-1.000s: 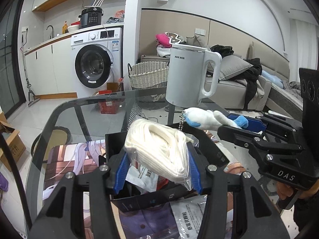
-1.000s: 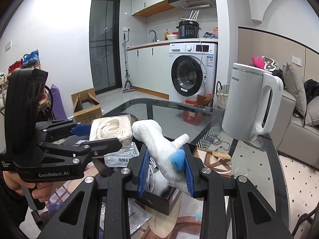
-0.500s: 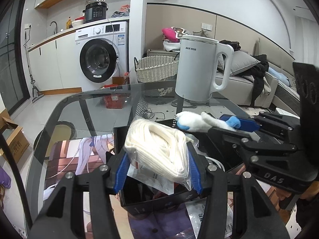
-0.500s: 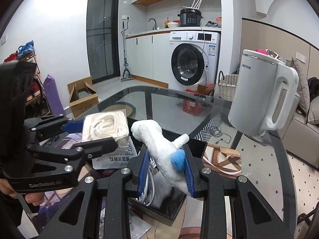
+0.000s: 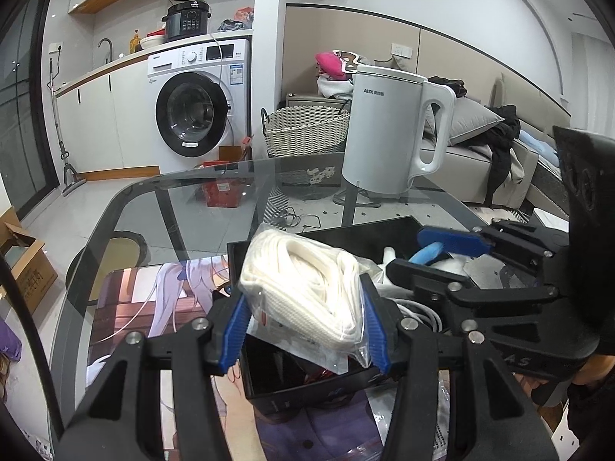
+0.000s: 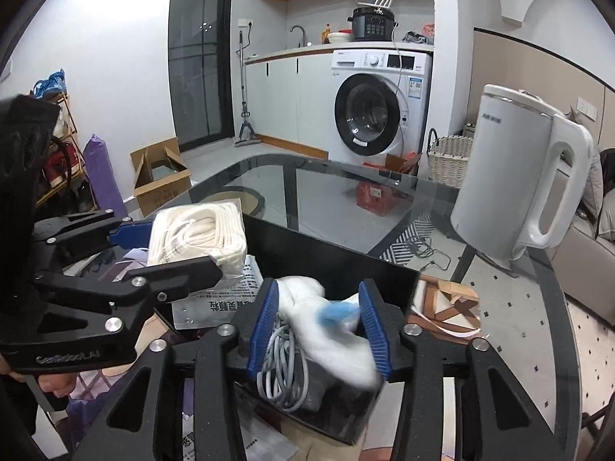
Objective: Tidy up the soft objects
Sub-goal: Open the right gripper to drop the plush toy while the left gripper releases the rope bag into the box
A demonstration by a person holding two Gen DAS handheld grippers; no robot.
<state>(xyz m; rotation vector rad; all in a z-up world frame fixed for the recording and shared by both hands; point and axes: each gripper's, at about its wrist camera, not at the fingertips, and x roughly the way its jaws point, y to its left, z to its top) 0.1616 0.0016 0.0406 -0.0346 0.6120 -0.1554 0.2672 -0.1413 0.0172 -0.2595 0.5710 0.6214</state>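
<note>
Now the largest thing ahead of both claws, the glass counter (image 6: 346,199), is seen to carry a white kettle (image 6: 511,176) well beyond the right claw (image 6: 319,322) and, directly under both claws, an open black box (image 6: 346,257). A second ago the plush toy (image 6: 315,319) was held clamped and raised above the box; since then the right claw has been lowered into the box mouth and its jaws are opening, with the toy between the blue pads, blurred, and apparently dropping onto the grey cable coil (image 6: 280,368) beneath the claw. It is judged that the toy's placement is nearly done and that only the other item remains to be stowed. The left claw (image 5: 303,322) is kept clamped on the bagged white cord bundle (image 5: 307,284), held above the near left corner of the box, just beside the right claw. The bundle's long axis is seen to run forward along the claw's fingers, its far end tilted upward and away, the bag's loose corner hanging below the pads. The toy's long axis is seen to lie slantwise between the right pads, white head toward the far left pad, blue patch near the right pad.
</note>
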